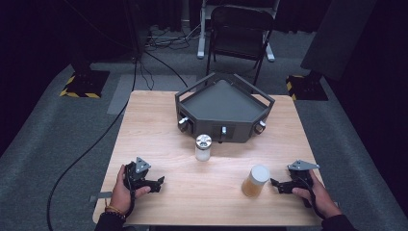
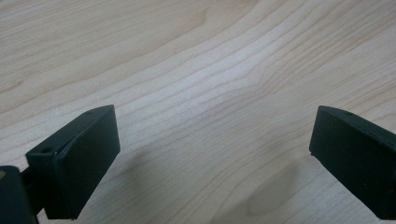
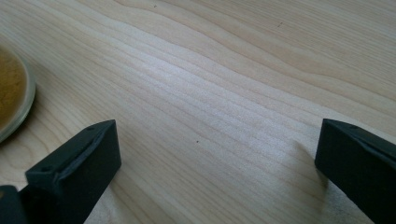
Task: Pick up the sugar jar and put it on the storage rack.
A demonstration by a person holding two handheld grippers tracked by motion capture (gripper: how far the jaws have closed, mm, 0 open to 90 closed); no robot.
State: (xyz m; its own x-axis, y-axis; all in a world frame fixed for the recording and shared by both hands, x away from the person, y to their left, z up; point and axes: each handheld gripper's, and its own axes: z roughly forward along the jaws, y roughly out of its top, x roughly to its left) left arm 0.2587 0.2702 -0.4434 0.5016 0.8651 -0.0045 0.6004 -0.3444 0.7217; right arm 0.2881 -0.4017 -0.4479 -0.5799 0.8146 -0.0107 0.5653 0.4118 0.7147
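Two jars stand on the desk: one clear jar with a silvery lid point(image 1: 203, 147) near the middle, and one amber-filled jar with a white lid point(image 1: 255, 180) toward the near right corner, its base edge also showing in the right gripper view point(image 3: 11, 95). One dark angular tray-box point(image 1: 223, 105) sits at the far edge. Two grippers rest near the near edge, the left gripper point(image 1: 159, 182) and the right gripper point(image 1: 274, 183), each held by one hand, jaws spread wide. One folding chair point(image 1: 239, 30) stands beyond the desk.
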